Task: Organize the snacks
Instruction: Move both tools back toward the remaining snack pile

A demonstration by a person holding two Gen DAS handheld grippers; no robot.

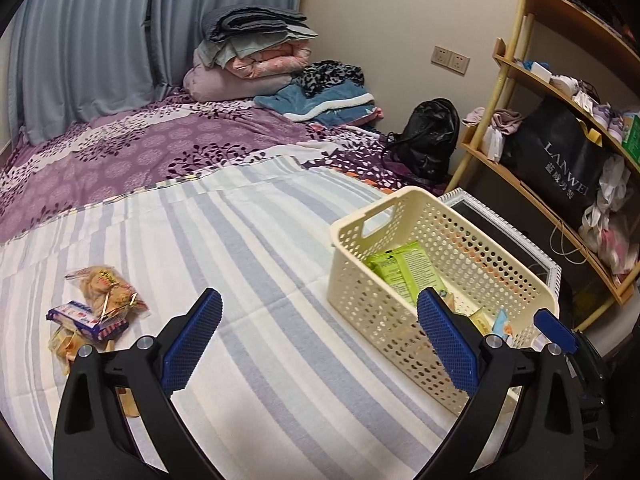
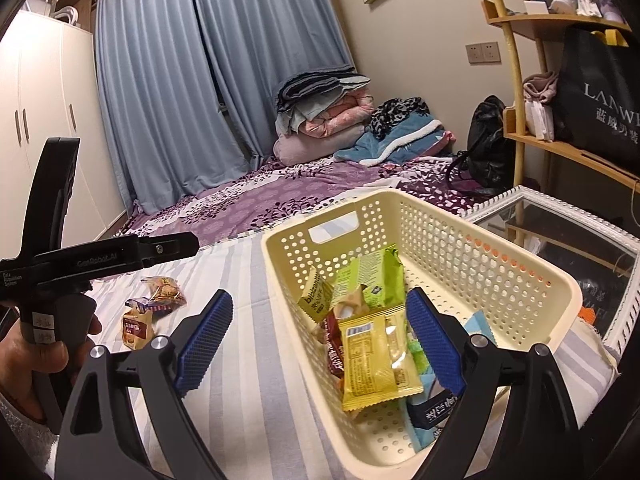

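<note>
A cream perforated basket (image 1: 400,312) (image 2: 500,280) stands on the striped bed cover and holds several snack packets, among them a yellow packet (image 2: 376,364) and green packets (image 1: 404,268) (image 2: 372,276). A small pile of loose snacks (image 1: 96,312) (image 2: 154,304) lies on the cover to the left. My left gripper (image 1: 320,344) is open and empty above the cover, between the pile and the basket. My right gripper (image 2: 320,344) is open and empty over the basket's near left rim. The left gripper's body (image 2: 52,256) shows at the left of the right wrist view.
Folded bedding (image 1: 256,56) is stacked at the far end of the bed. A black bag (image 1: 432,136) sits by the wall. A wooden shelf (image 1: 560,120) with bags stands on the right. A white-framed glass table (image 2: 560,232) is beside the basket.
</note>
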